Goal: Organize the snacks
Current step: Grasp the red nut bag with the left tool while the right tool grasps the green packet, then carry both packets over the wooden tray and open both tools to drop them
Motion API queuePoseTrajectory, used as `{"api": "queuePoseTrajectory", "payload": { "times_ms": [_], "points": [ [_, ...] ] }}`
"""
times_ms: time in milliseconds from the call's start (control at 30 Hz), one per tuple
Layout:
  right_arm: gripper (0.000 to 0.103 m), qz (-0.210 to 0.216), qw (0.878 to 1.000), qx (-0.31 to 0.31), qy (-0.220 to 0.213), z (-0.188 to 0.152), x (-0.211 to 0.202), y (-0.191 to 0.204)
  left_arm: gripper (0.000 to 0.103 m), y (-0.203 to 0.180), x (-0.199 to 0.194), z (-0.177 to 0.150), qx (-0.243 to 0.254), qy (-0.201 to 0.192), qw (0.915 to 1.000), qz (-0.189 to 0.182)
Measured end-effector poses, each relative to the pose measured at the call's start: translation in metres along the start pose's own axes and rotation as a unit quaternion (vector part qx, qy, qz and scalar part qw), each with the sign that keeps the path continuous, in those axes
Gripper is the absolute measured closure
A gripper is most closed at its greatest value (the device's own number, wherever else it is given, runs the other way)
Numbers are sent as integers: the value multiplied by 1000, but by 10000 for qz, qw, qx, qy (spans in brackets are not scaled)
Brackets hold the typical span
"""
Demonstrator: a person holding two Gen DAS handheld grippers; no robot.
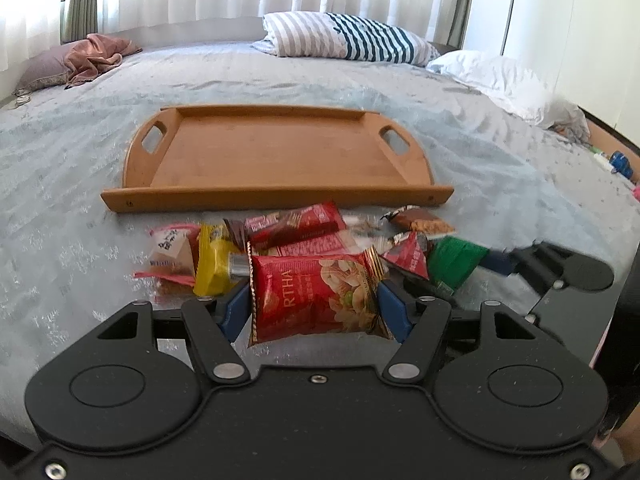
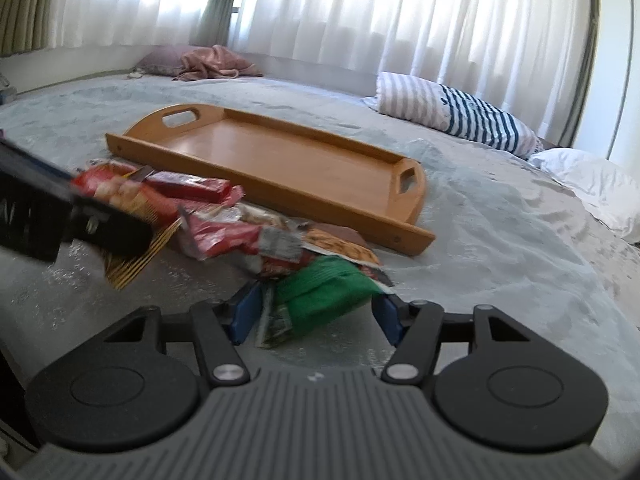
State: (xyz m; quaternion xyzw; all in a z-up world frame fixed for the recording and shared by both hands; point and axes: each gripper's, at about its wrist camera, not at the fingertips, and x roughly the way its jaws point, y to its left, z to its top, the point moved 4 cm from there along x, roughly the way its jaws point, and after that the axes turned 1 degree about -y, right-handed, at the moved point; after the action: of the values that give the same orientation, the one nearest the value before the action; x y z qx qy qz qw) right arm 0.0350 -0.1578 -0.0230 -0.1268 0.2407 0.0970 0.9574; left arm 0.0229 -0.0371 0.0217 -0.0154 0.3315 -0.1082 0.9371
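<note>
Gripping one snack packet in each gripper at the near edge of a snack pile on the bed, just short of a bare wooden tray.

Left gripper clamped across a red nut packet, blue pads pressed to both its sides, packet at the front of the pile. Right gripper closed around a green packet at the pile's right end, left pad against the crinkled edge, right pad at the far corner, contact there blurred. Remaining snack pile of red, yellow and brown wrappers heaped together on the grey-blue bedspread, just in front of the wooden tray. Striped pillow and white pillow well beyond the tray near the curtains.
</note>
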Motion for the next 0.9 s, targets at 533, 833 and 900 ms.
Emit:
{"api": "queuePoseTrajectory", "payload": {
  "times_ms": [533,833,900],
  "points": [
    [75,-7,9956,933,-107,6,-30,-27,43,7,-11,11,-26,-225,9997,41],
    [75,-54,9925,1195,-260,29,-27,-53,43,16,-6,49,-117,-556,9983,-122],
    [75,72,9910,1309,-269,39,-19,-61,43,20,0,63,-235,-680,9973,-153]
  ]
}}
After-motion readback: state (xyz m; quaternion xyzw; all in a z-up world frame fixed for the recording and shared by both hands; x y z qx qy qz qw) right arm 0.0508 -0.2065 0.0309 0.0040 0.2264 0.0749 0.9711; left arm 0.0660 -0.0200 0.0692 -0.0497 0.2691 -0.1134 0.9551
